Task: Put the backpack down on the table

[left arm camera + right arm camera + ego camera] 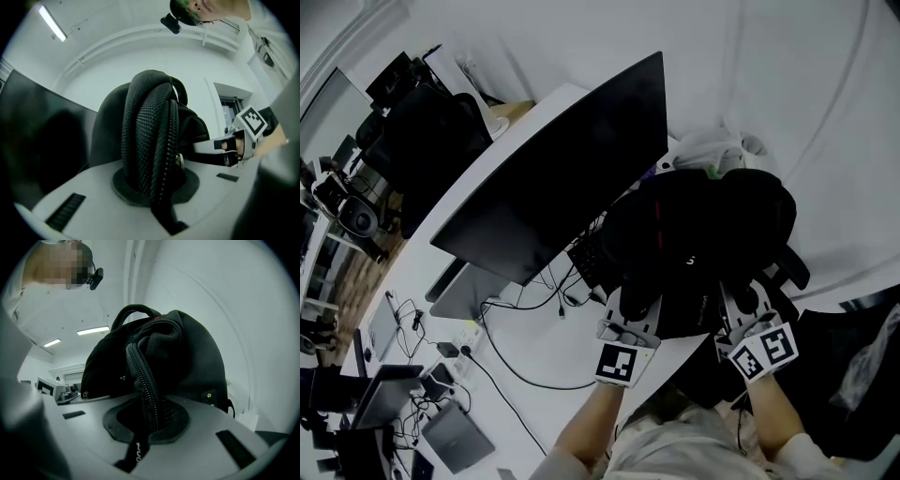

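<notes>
A black backpack (698, 248) hangs between my two grippers over the near right part of the white table (553, 361), beside a big dark monitor. My left gripper (639, 311) is shut on a padded mesh shoulder strap (150, 145) of the backpack. On the other side my right gripper (739, 302) is shut on a zippered edge (147, 385) of the backpack (187, 357). The right gripper (234, 145) also shows in the left gripper view, behind the backpack (192, 131). Whether the backpack's base touches the table is hidden.
A large dark monitor (572, 169) leans across the table's middle, with a keyboard (589, 258) below it. Cables (502, 370) and small devices lie at the near left. A white plastic bag (712, 150) sits behind the backpack. Office chairs (422, 150) stand at the far left.
</notes>
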Action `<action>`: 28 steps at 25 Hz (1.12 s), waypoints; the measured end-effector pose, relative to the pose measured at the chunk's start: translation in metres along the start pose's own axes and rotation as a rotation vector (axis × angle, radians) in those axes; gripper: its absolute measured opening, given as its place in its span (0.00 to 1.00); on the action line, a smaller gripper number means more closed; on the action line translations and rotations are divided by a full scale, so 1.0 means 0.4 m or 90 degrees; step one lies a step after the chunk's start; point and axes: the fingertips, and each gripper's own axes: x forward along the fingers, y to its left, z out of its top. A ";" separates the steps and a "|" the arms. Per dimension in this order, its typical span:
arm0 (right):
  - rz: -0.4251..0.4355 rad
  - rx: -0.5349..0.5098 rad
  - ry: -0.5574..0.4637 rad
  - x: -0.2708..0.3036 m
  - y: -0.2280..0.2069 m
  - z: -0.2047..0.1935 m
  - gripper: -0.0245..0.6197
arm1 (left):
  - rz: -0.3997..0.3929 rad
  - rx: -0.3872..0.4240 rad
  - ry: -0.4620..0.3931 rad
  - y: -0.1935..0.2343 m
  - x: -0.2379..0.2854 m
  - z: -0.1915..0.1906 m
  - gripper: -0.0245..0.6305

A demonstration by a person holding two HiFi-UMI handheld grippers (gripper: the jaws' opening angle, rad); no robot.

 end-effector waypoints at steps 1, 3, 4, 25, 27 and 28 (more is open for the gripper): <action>0.000 0.001 -0.003 -0.003 -0.004 -0.008 0.07 | -0.002 0.000 -0.001 -0.004 0.000 -0.008 0.07; 0.005 0.001 -0.010 -0.001 -0.008 -0.018 0.07 | -0.001 -0.003 0.000 -0.002 0.002 -0.025 0.07; 0.006 0.002 -0.012 0.003 -0.011 -0.024 0.07 | 0.000 -0.004 0.000 0.002 0.005 -0.035 0.07; -0.011 -0.069 -0.067 -0.060 0.037 -0.091 0.10 | 0.014 0.022 -0.009 -0.024 -0.076 -0.086 0.10; -0.015 -0.072 -0.065 -0.074 0.046 -0.093 0.10 | 0.016 0.023 -0.004 -0.032 -0.090 -0.085 0.11; -0.016 -0.072 -0.063 -0.081 0.051 -0.095 0.10 | 0.014 0.024 -0.002 -0.036 -0.098 -0.085 0.11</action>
